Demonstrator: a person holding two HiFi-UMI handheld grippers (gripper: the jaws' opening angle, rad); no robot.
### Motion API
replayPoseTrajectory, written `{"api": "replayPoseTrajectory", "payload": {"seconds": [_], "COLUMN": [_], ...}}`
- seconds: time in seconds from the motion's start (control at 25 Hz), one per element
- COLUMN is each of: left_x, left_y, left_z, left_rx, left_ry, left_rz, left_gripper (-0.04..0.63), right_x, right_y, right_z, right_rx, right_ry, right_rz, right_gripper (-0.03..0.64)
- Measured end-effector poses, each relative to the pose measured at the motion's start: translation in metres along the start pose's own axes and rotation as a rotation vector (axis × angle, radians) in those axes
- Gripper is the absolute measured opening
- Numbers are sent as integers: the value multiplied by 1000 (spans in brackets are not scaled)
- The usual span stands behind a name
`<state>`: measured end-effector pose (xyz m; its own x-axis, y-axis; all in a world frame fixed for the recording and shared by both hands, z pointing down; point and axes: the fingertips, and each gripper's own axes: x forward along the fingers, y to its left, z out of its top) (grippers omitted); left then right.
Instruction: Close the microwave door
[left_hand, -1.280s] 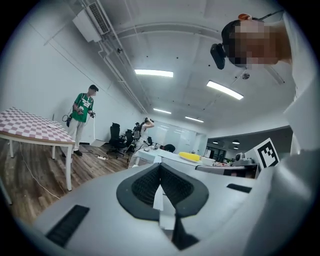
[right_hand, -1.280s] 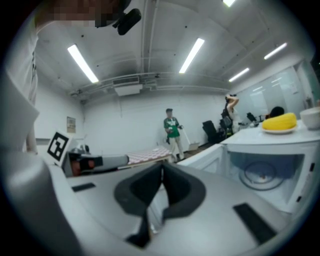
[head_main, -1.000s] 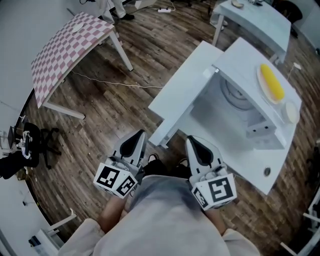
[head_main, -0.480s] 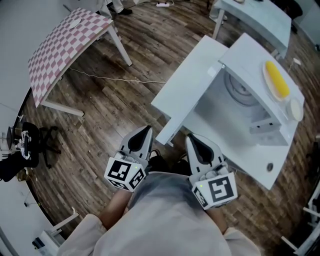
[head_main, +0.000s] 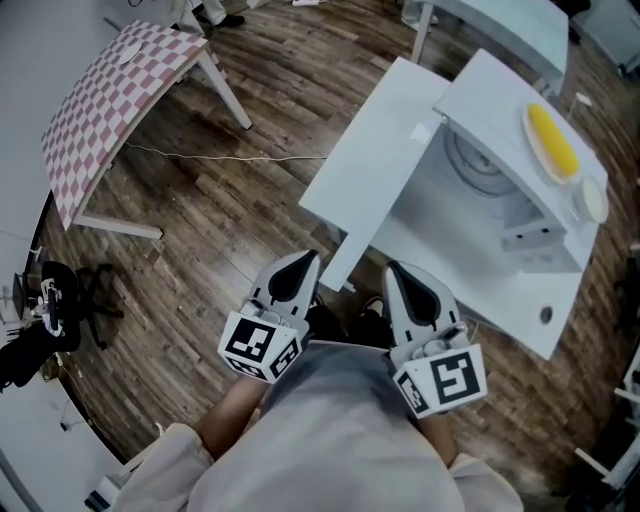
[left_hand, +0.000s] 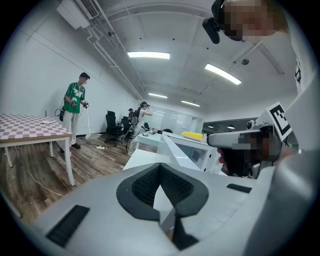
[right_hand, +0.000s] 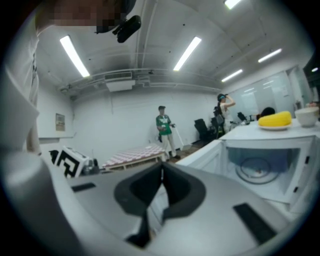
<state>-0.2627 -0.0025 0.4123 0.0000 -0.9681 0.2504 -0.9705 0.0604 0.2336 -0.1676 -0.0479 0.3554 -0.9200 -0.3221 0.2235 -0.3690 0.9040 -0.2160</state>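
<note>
Nearer the door (head_main: 385, 165) now, left gripper (head_main: 304, 260) and right gripper (head_main: 396, 271) both seem closed, holding nothing. It stands wide open; the whole push remains.

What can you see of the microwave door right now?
The door is a plain white flat panel, seemingly plastic, swung wide open from the left side of the microwave. In the head view its near end lies between the left tool and the right tool; neither appears to touch it.
</note>
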Motion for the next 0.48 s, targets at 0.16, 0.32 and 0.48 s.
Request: {"api": "replayPoseTrajectory", "payload": {"seconds": [0.16, 0.32, 0.48], "left_x": [2, 5, 8], "left_y": [-6, -12, -20], "left_z": [-4, -12, -13], "left_rx": [8, 2, 3], "left_ry": [28, 50, 65], "left_rz": [-44, -68, -93], "left_gripper": [17, 17, 17], "right_x": [-4, -9, -12], "right_y": [-6, -12, -16], "right_z": [-1, -4, 1], "right_rx": [20, 39, 35], "right_ry": [2, 2, -7], "right_rz": [-45, -70, -84], "right_gripper": [23, 23, 23]}}
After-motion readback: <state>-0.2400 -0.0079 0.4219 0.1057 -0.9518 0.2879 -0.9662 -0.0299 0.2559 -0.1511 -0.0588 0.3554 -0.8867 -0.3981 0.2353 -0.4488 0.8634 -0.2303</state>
